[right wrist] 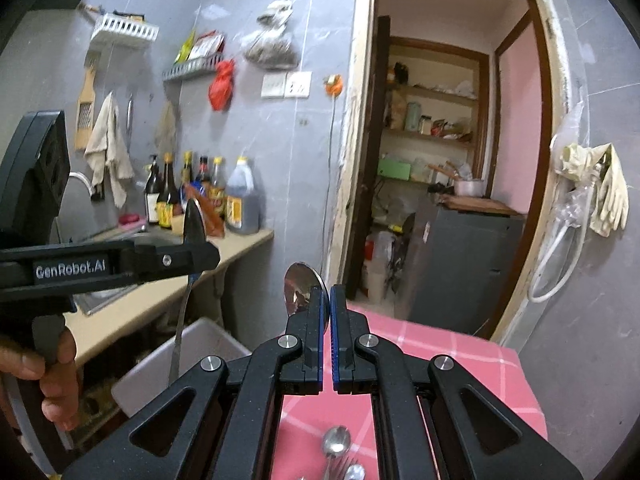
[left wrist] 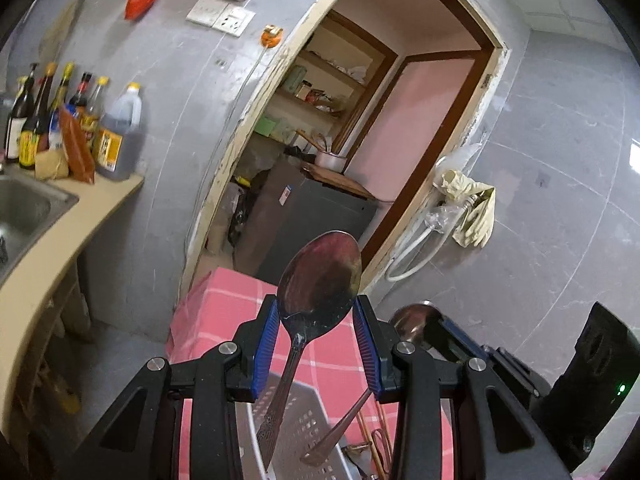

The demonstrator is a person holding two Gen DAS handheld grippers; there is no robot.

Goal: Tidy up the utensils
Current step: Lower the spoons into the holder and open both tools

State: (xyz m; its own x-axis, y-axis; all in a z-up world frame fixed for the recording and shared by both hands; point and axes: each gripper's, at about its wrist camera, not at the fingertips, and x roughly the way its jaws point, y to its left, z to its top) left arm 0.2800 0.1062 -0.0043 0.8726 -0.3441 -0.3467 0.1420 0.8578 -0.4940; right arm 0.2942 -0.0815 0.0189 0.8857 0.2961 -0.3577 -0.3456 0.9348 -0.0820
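Holding Two Spoons Over the Pink Cloth

Left gripper [left wrist: 316, 344] clamps a large, tarnished steel spoon [left wrist: 320, 280] by the bowl, handle hanging toward 6 o'clock over a perforated metal drainer [left wrist: 300, 412]. Right gripper [right wrist: 326, 320] pinches a smaller spoon [right wrist: 300, 286] edge-on, pads nearly together. Only the right view shows loose cutlery [right wrist: 338, 450] on the pink checked cloth [right wrist: 440, 344]. Bottles [right wrist: 200, 192] stand at 10 o'clock, doorway beyond.
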